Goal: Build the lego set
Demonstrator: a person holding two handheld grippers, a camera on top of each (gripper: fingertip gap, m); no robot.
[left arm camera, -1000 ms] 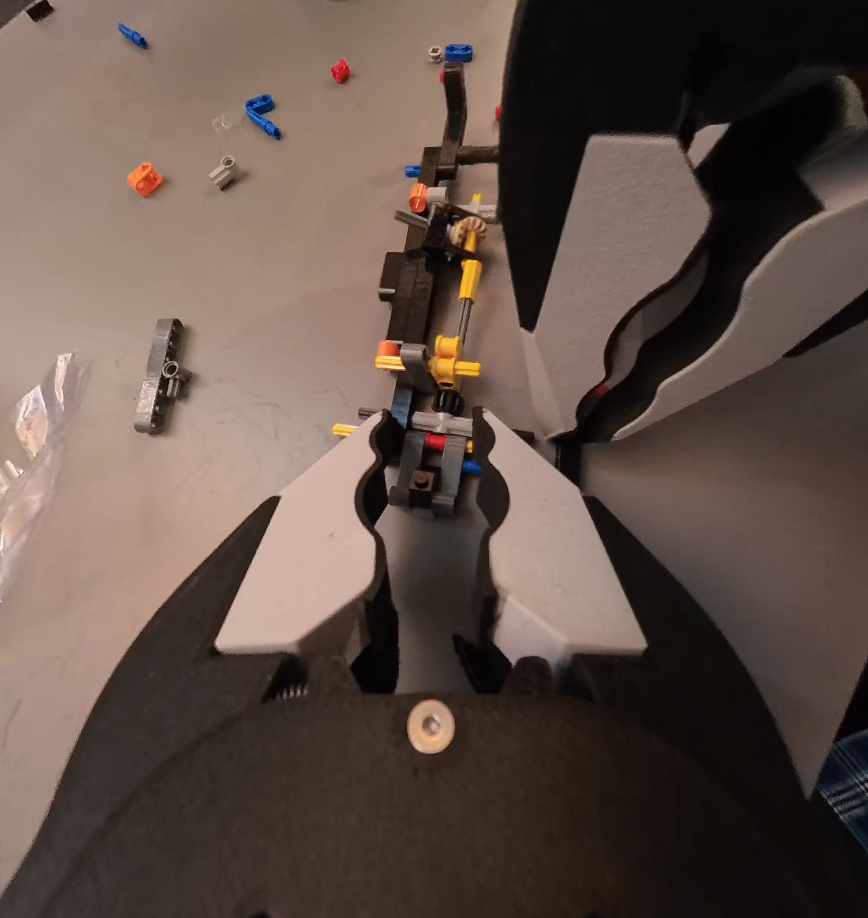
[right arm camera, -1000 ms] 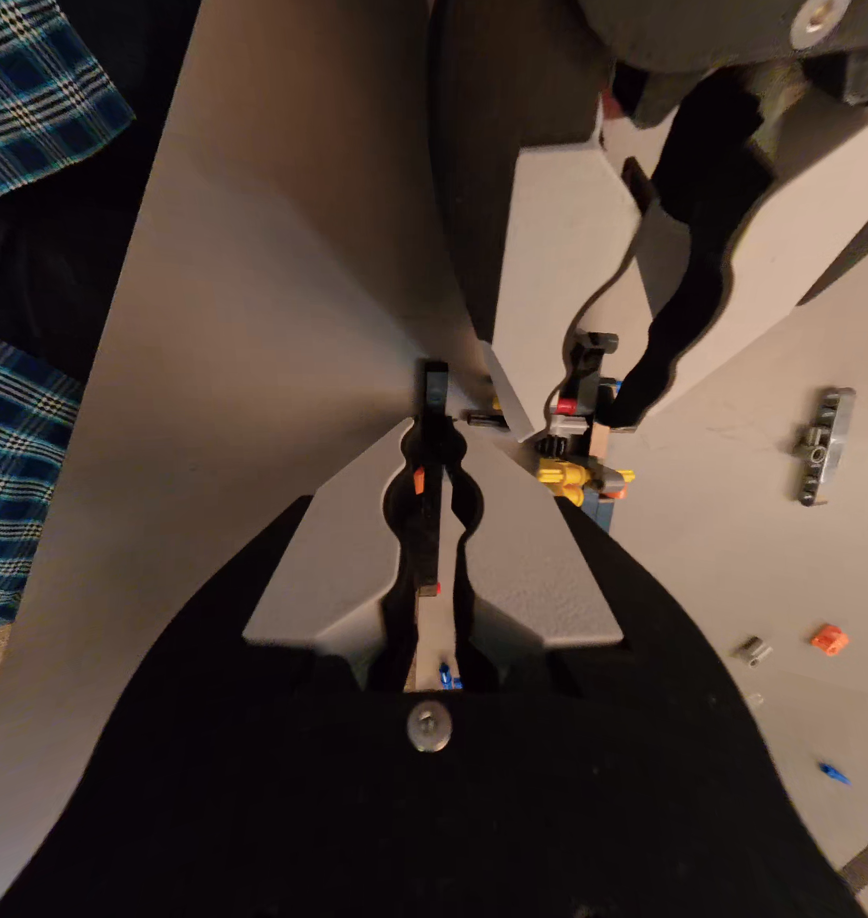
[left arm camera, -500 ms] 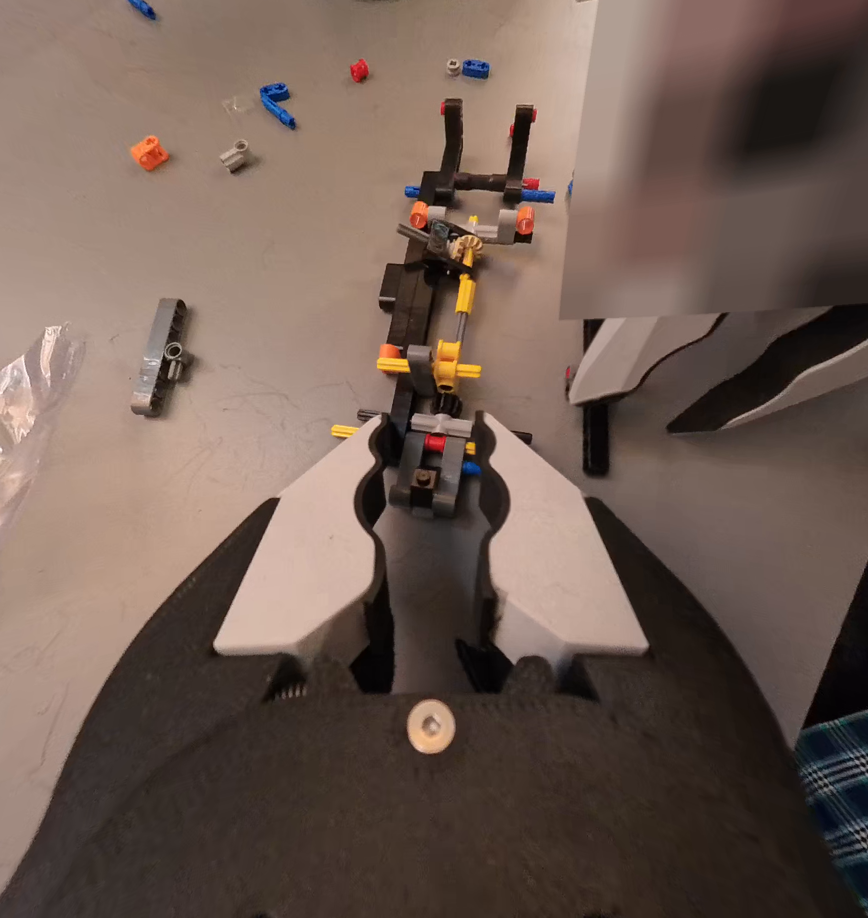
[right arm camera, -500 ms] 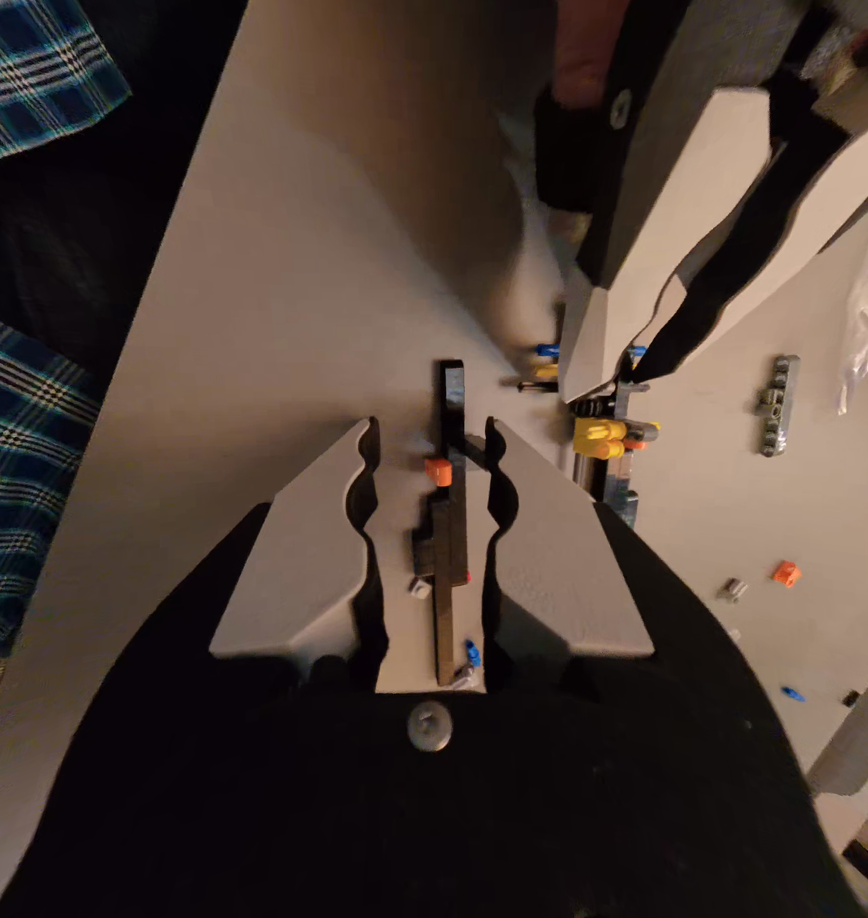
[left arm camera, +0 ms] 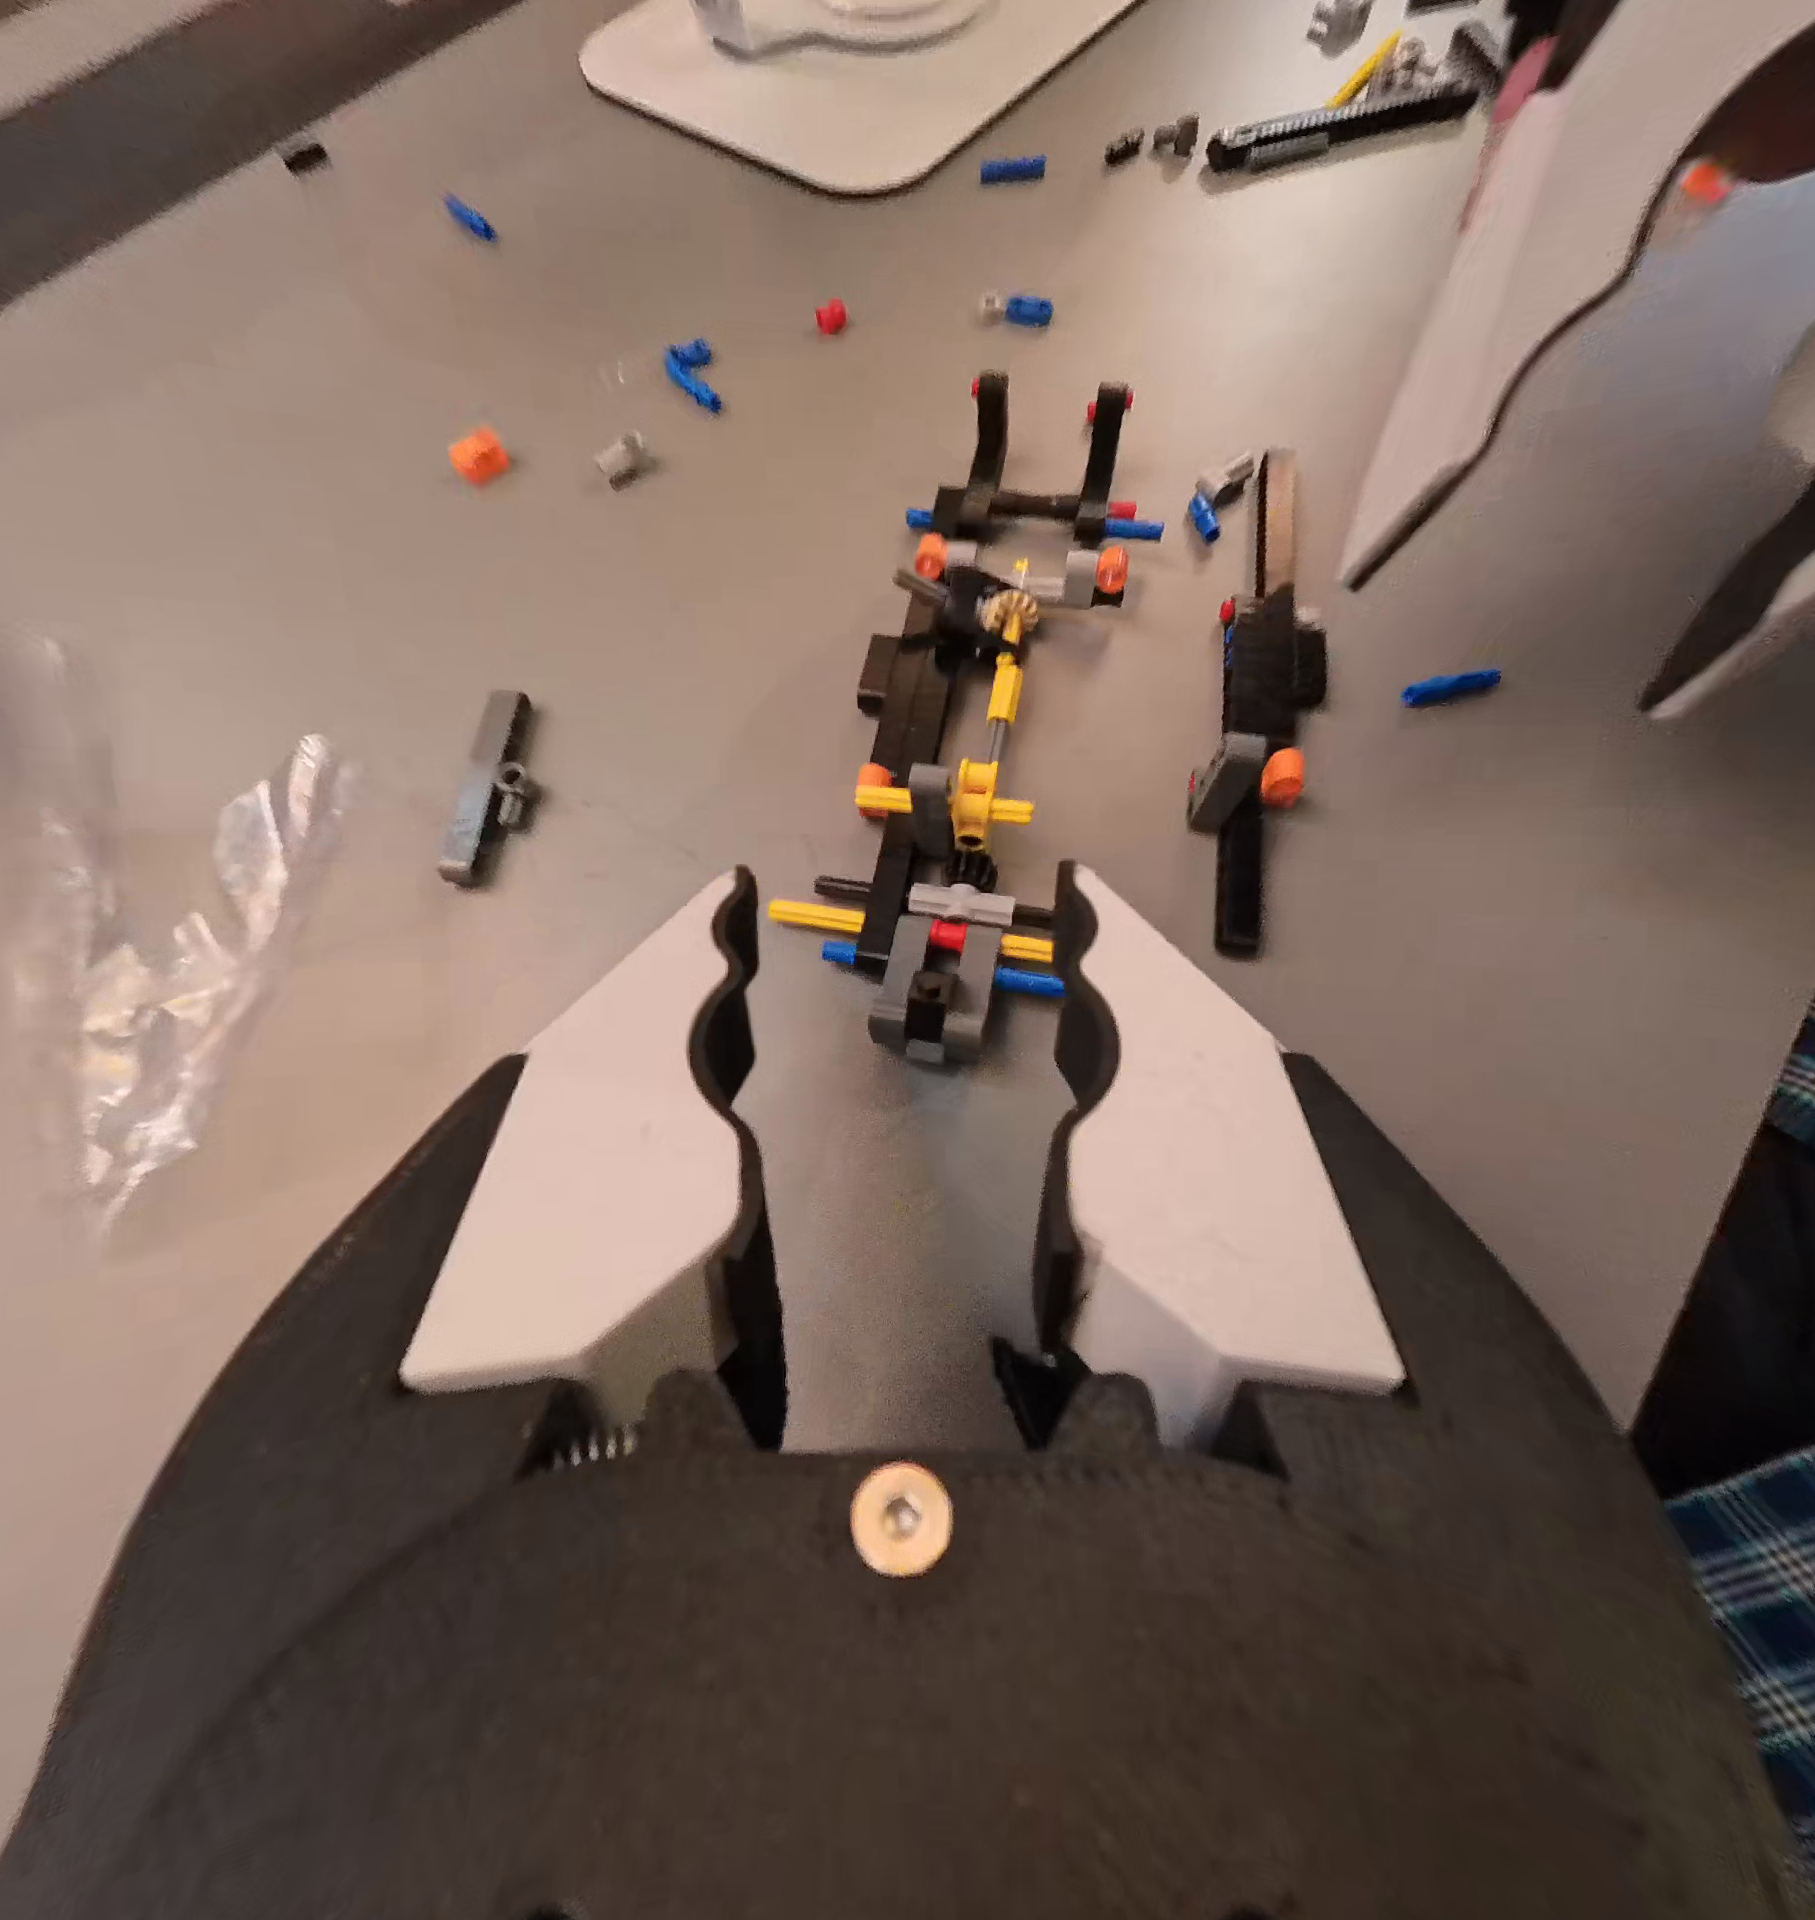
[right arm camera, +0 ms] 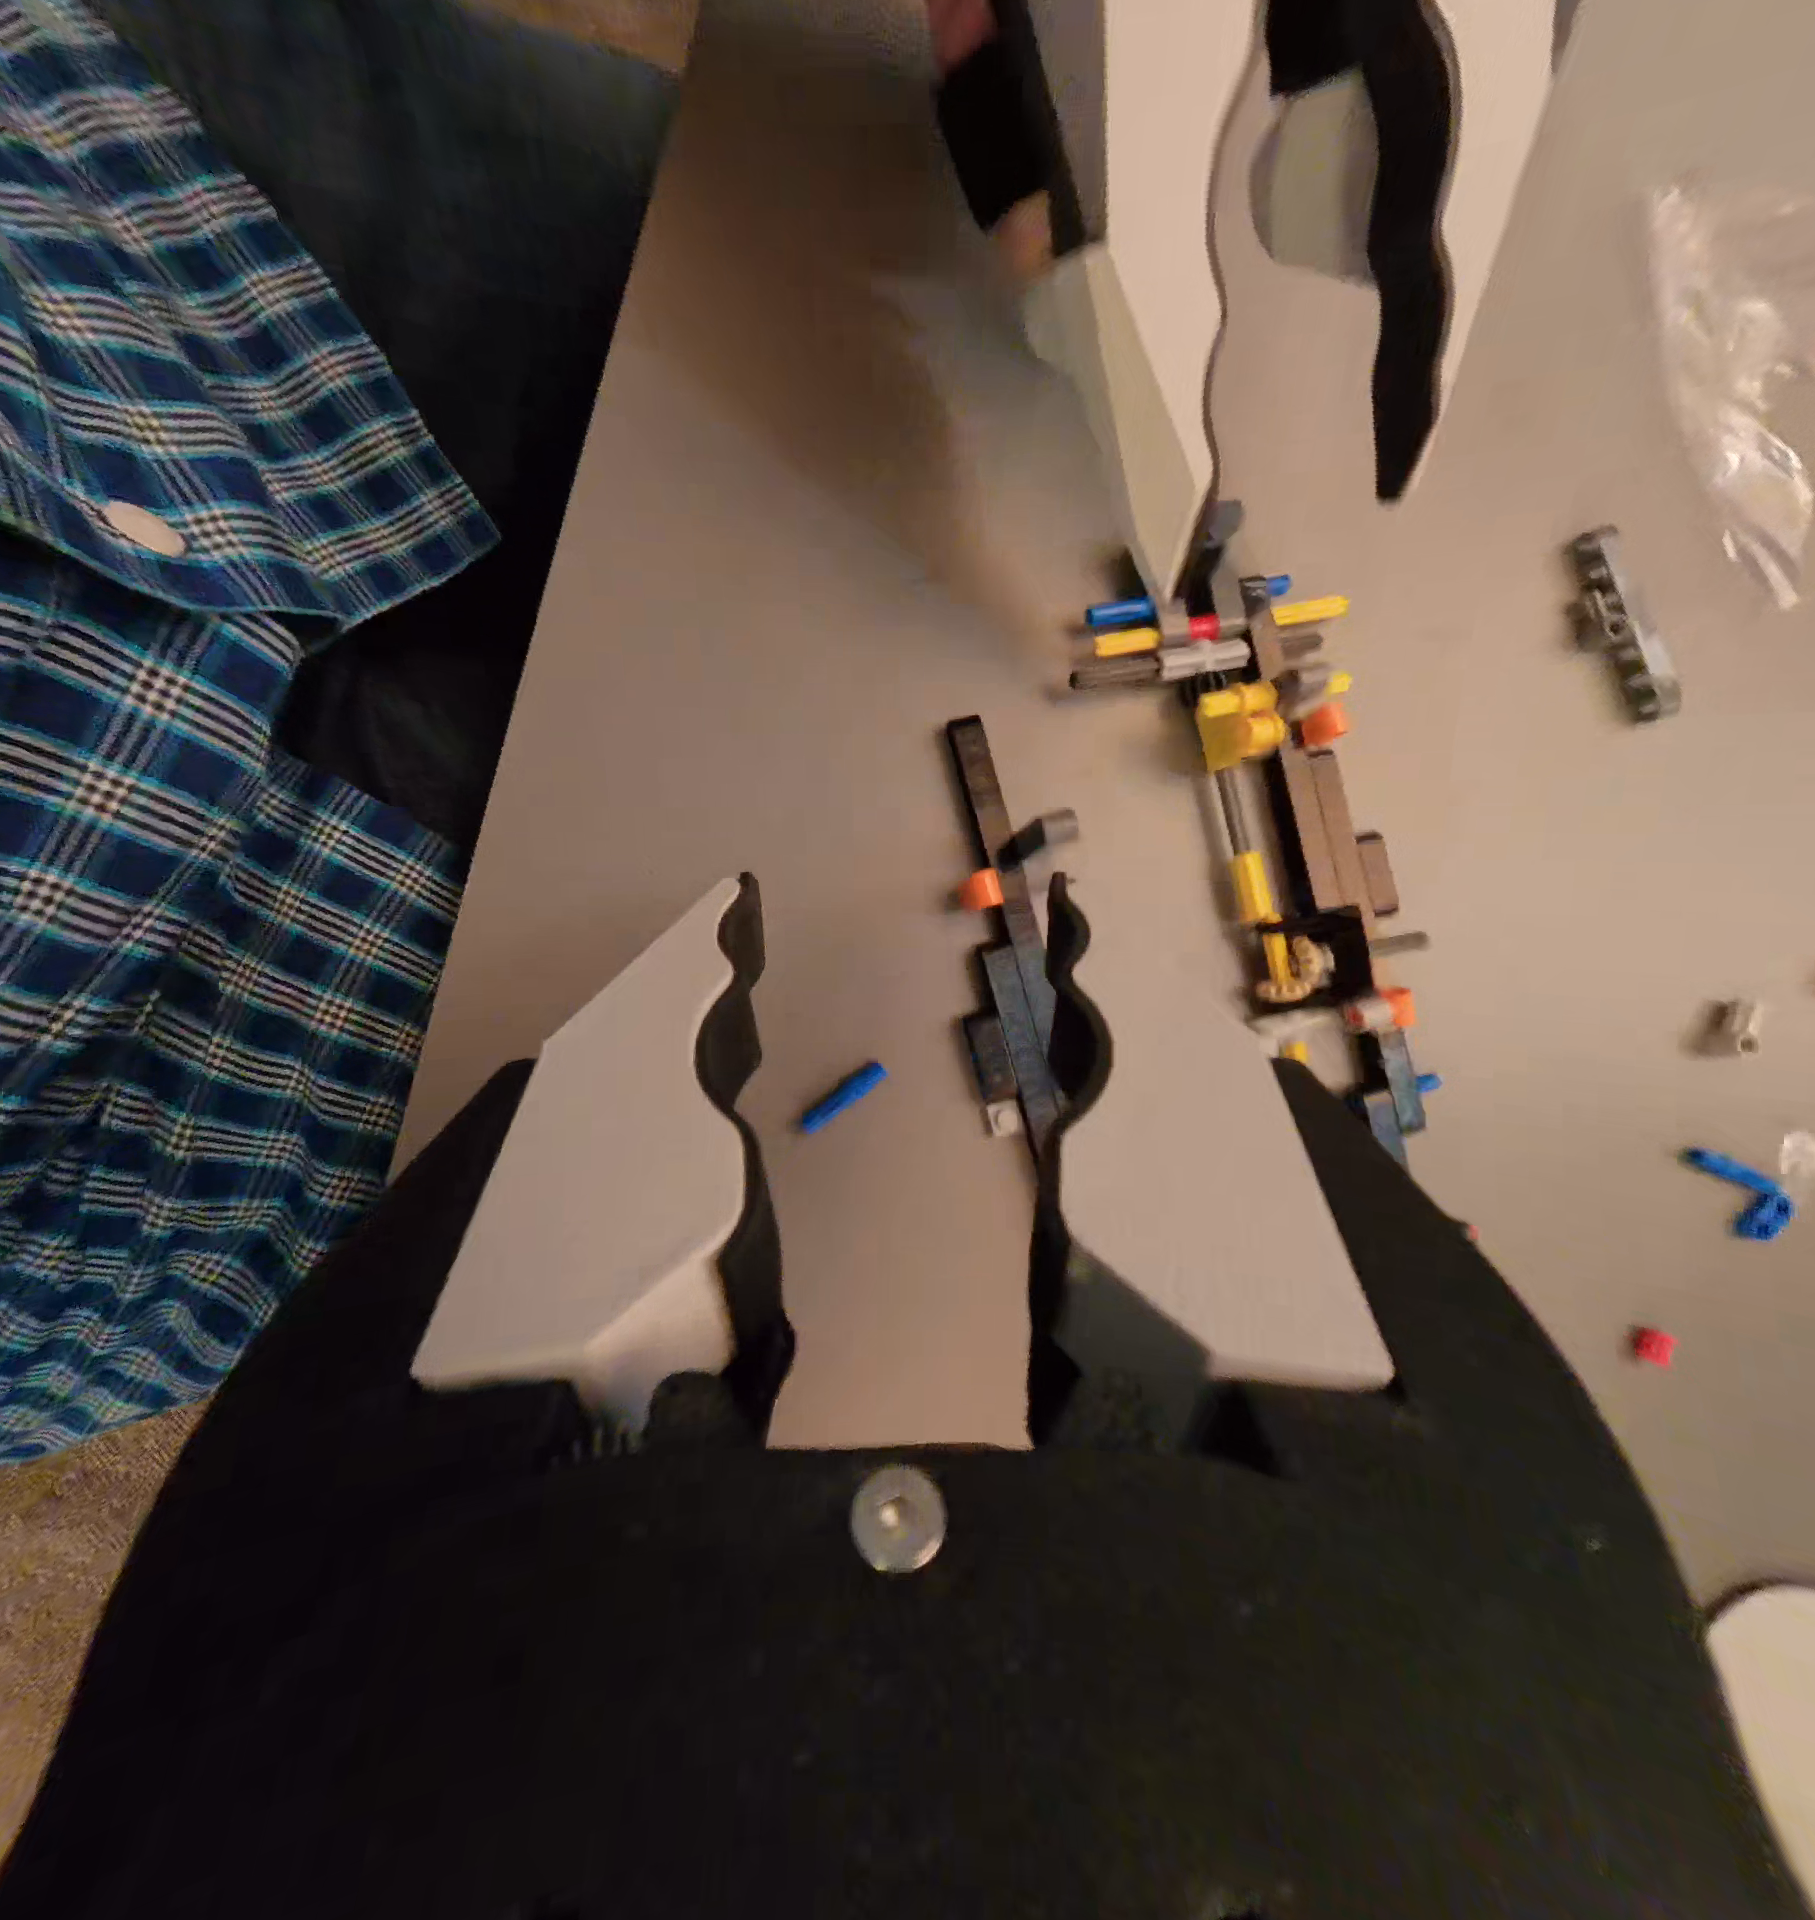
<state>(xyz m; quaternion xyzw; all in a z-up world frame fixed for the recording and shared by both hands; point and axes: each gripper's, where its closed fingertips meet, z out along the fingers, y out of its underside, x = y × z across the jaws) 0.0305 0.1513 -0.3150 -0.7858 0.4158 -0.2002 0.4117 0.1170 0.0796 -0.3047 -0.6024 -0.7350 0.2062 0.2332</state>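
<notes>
The long black, yellow and grey lego chassis (left arm camera: 970,717) lies flat on the grey table. My left gripper (left arm camera: 903,883) is open, and the chassis's grey near end (left arm camera: 929,1003) lies between its spread fingers without being gripped. A separate black beam assembly with orange bushes (left arm camera: 1261,675) lies on the table right of the chassis. My right gripper (right arm camera: 901,888) is open and empty. The beam assembly (right arm camera: 1002,935) lies along the inside of its right finger, and a loose blue pin (right arm camera: 841,1096) lies between the fingers. The chassis also shows in the right wrist view (right arm camera: 1272,790).
A grey beam with a connector (left arm camera: 487,790) and a crumpled clear bag (left arm camera: 155,935) lie to the left. Several small orange, red, blue and grey parts (left arm camera: 477,455) are scattered beyond. A white base plate (left arm camera: 830,114) is at the back. A plaid sleeve (right arm camera: 155,727) is at the table's edge.
My left gripper has opened off the chassis end and pulled back. My right gripper has let go of the black beam assembly, opened wide and lifted away; the assembly now lies on the table.
</notes>
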